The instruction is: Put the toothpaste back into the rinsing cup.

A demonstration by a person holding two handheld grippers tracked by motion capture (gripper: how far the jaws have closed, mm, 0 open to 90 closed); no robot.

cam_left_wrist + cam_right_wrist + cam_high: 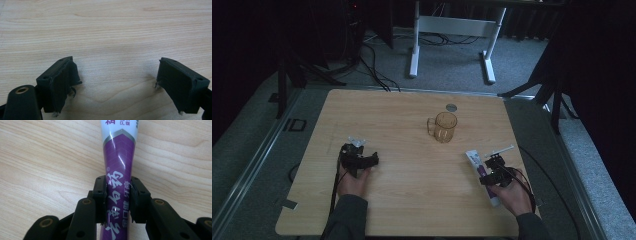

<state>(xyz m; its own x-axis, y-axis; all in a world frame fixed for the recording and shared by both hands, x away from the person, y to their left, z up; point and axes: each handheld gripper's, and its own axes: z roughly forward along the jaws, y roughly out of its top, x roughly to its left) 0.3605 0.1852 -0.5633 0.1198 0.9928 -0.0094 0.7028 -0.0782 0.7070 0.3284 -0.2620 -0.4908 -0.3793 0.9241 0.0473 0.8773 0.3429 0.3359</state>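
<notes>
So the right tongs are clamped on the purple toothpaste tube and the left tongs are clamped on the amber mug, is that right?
Not quite. The left tongs stand open over bare table, as the left gripper view shows; the amber mug stands apart, farther up the table. The right tongs are indeed clamped on the purple toothpaste tube.

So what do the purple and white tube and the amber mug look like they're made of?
The tube looks like soft glossy plastic or laminate: light streaks run along its purple part, and it narrows where the right gripper squeezes it. The mug looks like clear amber-tinted plastic or glass, since the wood-grain table shows through it; which one I can't tell.
</notes>
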